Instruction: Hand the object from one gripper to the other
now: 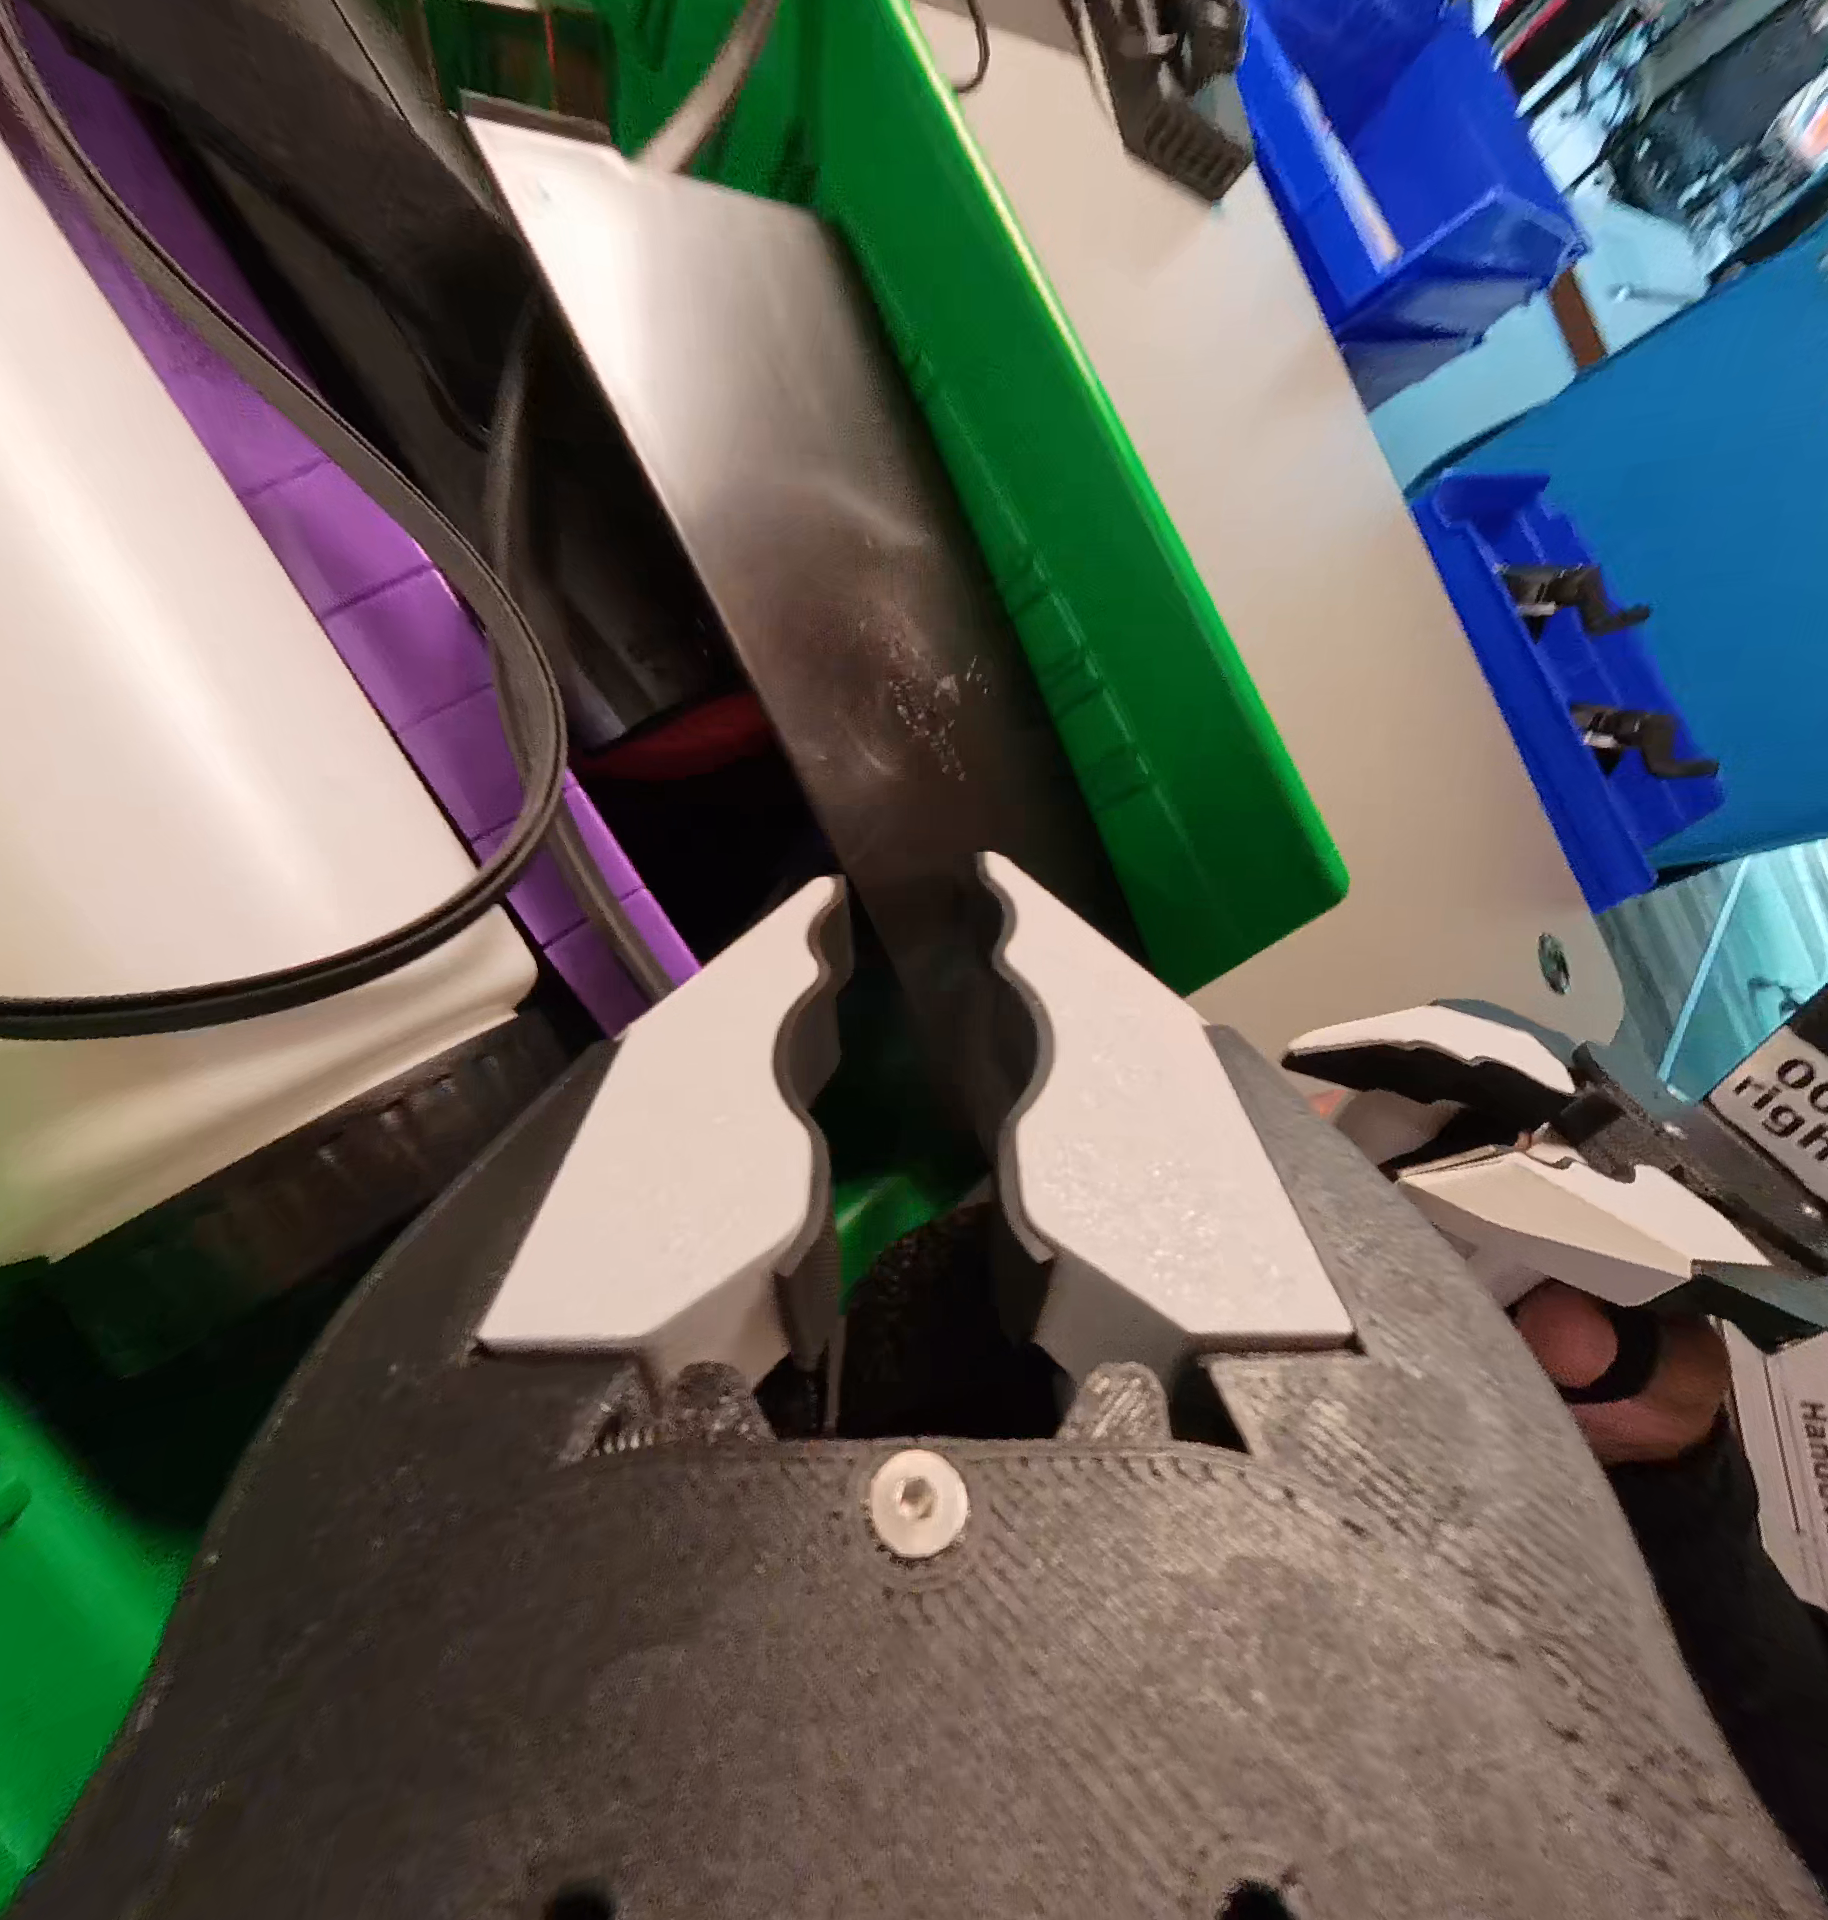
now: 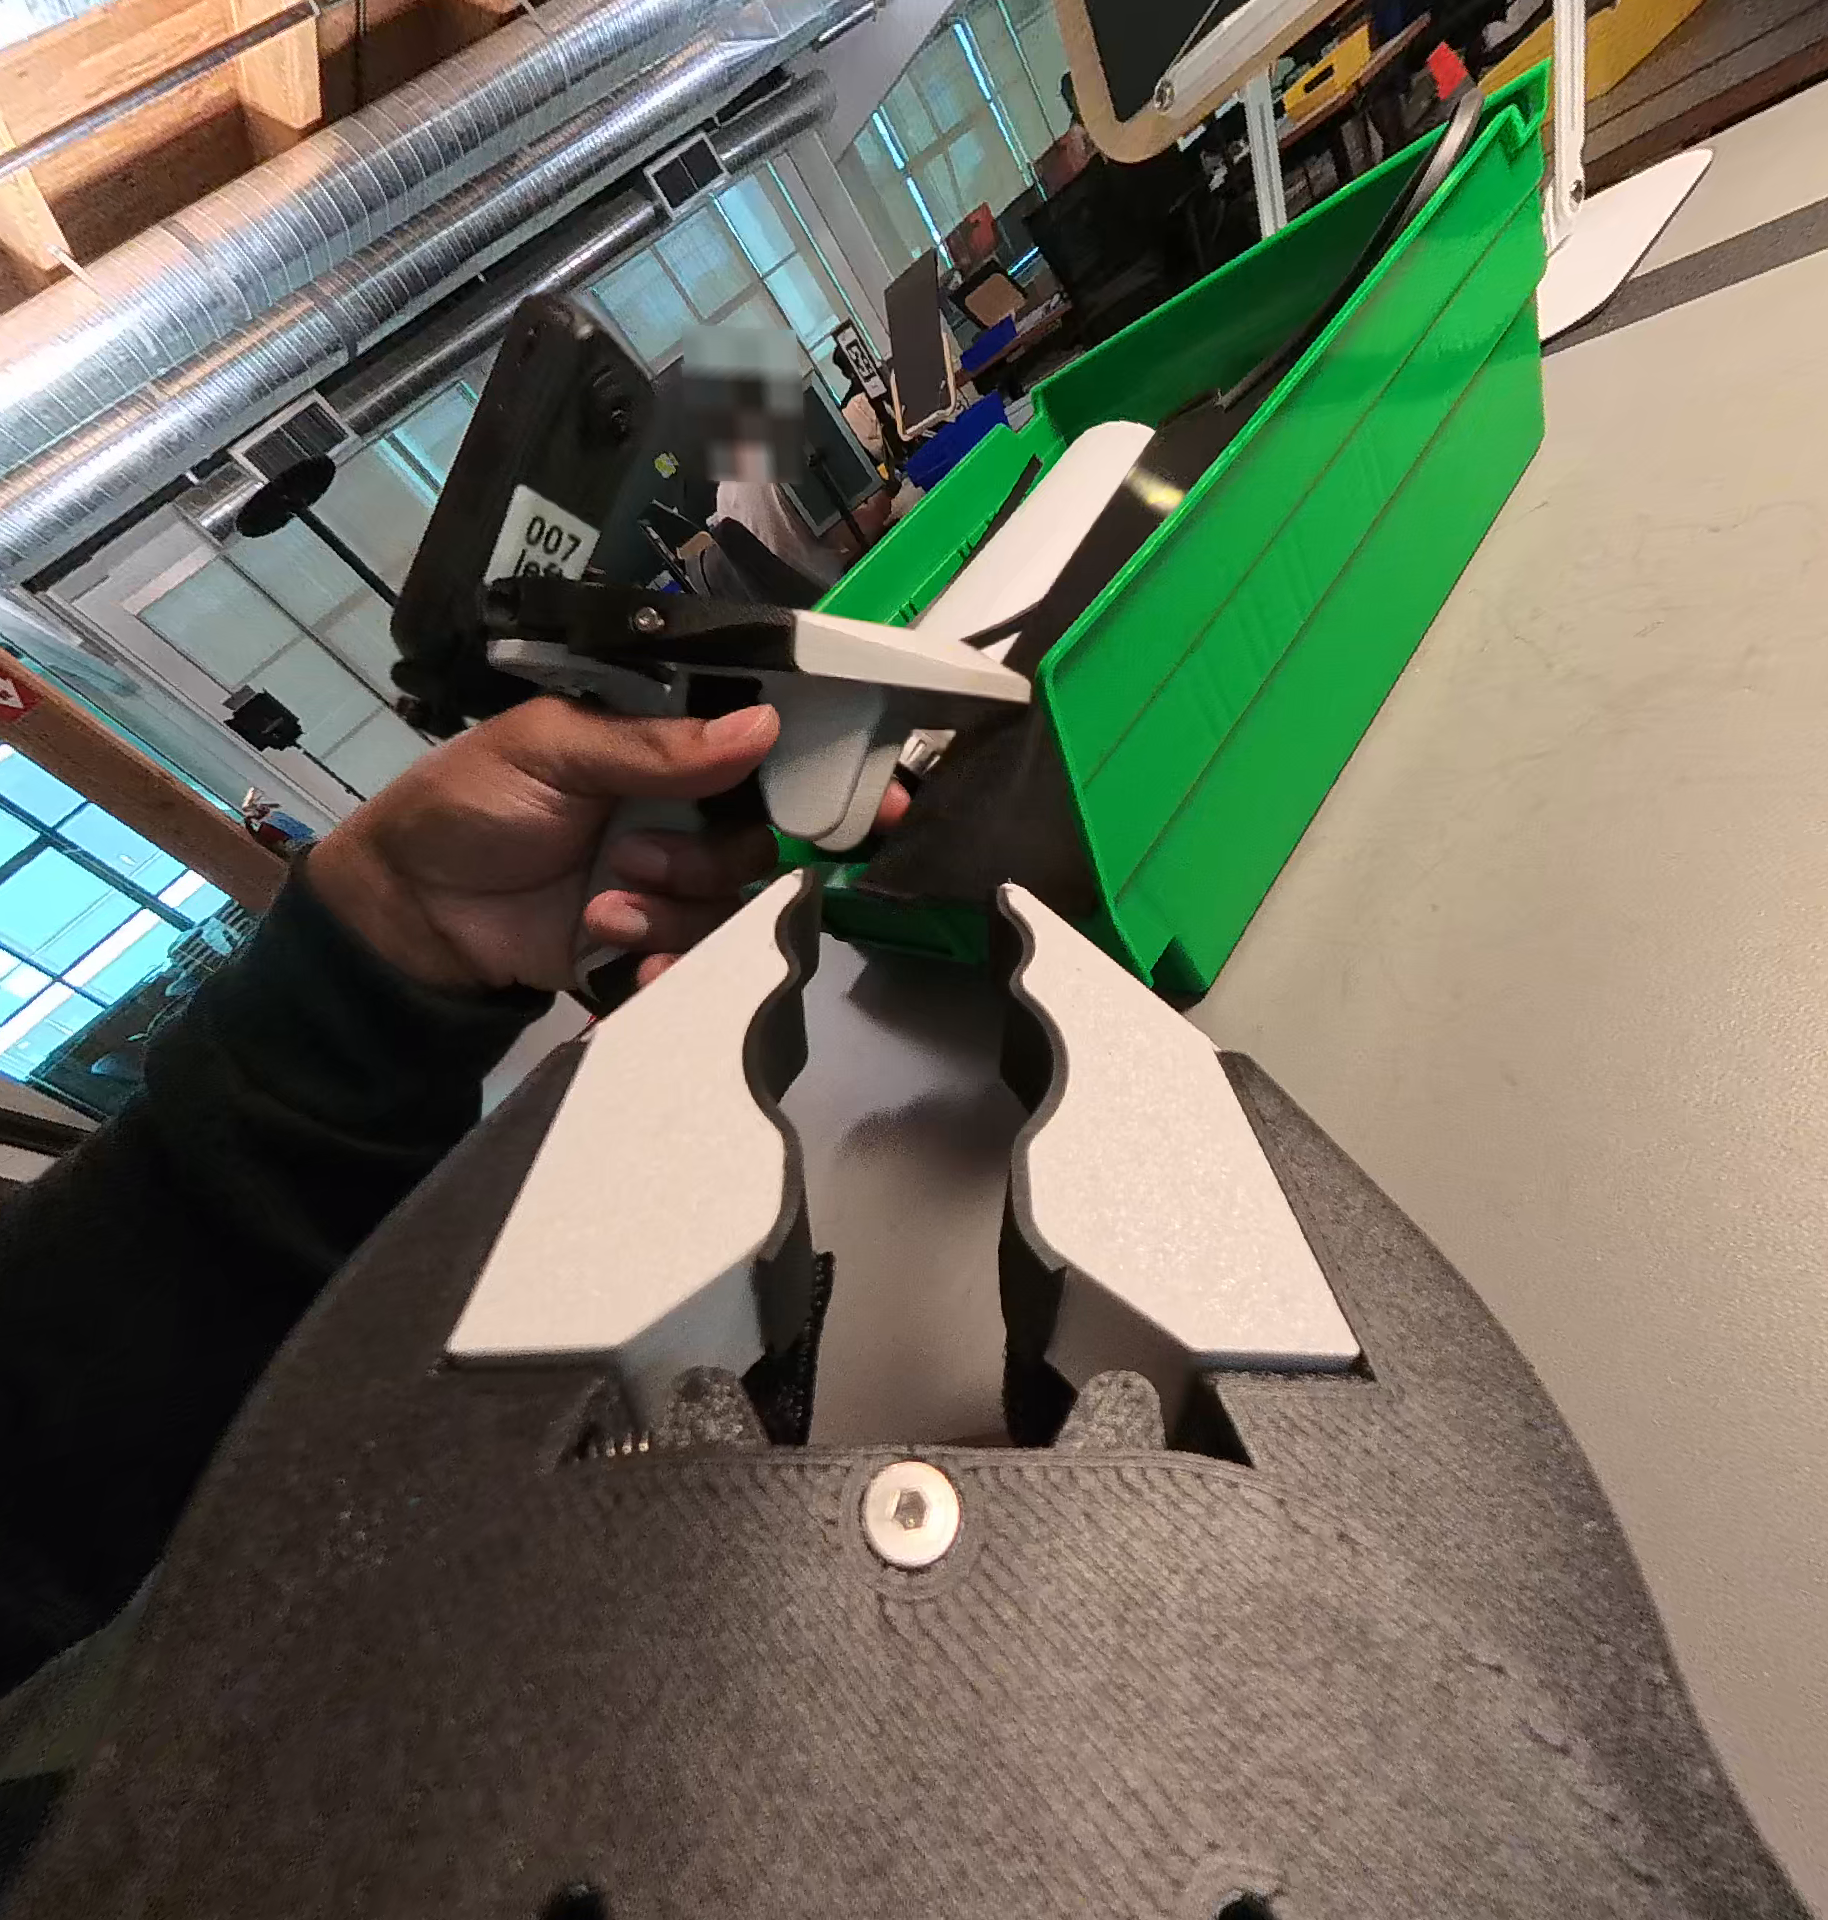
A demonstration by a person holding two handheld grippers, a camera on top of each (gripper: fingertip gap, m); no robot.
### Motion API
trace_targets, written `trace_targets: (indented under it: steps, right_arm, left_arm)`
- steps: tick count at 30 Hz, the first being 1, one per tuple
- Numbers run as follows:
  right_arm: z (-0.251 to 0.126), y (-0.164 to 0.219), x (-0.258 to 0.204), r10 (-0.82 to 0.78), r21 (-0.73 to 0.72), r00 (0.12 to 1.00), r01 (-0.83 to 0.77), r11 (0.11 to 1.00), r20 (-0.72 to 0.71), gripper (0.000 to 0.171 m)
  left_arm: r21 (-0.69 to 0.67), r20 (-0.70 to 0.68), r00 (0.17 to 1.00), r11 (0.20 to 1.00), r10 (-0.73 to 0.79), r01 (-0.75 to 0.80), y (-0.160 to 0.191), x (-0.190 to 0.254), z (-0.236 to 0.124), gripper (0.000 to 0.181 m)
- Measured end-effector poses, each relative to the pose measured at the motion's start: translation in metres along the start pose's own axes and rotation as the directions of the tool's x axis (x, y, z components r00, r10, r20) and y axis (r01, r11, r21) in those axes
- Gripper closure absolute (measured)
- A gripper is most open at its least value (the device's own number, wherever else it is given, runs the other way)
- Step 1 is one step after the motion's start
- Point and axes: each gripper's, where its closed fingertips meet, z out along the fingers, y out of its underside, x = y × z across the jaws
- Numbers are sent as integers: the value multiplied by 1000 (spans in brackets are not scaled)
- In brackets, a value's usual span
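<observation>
The object is a flat dark grey plate (image 1: 785,520). My left gripper (image 1: 915,883) is shut on its near end, and the plate runs away from it over the green bin (image 1: 1097,623). In the right wrist view the plate (image 2: 899,1143) fills the gap between the fingers of my right gripper (image 2: 910,894), edge to edge, so that gripper is shut on it too. The left gripper (image 2: 993,686), held by a hand (image 2: 494,831), sits just above and beyond the right one at the bin's near end. The right gripper (image 1: 1346,1117) also shows at the right of the left wrist view.
The green bin (image 2: 1305,675) lies on a pale table (image 2: 1564,1143) and holds a white object (image 1: 162,623), a black cable (image 1: 453,582) and a purple piece (image 1: 390,582). Blue bins (image 1: 1409,208) stand beyond. A white stand base (image 2: 1616,229) is behind the bin. Spacing between my two grippers at the tips: around 10 cm.
</observation>
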Motion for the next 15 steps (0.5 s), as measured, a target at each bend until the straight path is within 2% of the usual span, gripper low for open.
trace_targets:
  steps: [4,10,15]
  right_arm:
    - [0,0,0,5,0,1000,-5,1000,2,138]
    - [-1,-1,0,7,7,1000,-7,1000,3,138]
    - [1,1,-1,14,-7,1000,-14,1000,19,138]
  left_arm:
    - [68,-138,989,995,-62,72,-8,12,-6,173]
    - [169,-171,985,985,-4,33,-19,22,-16,176]
    - [299,-266,964,951,9,73,-36,28,-50,178]
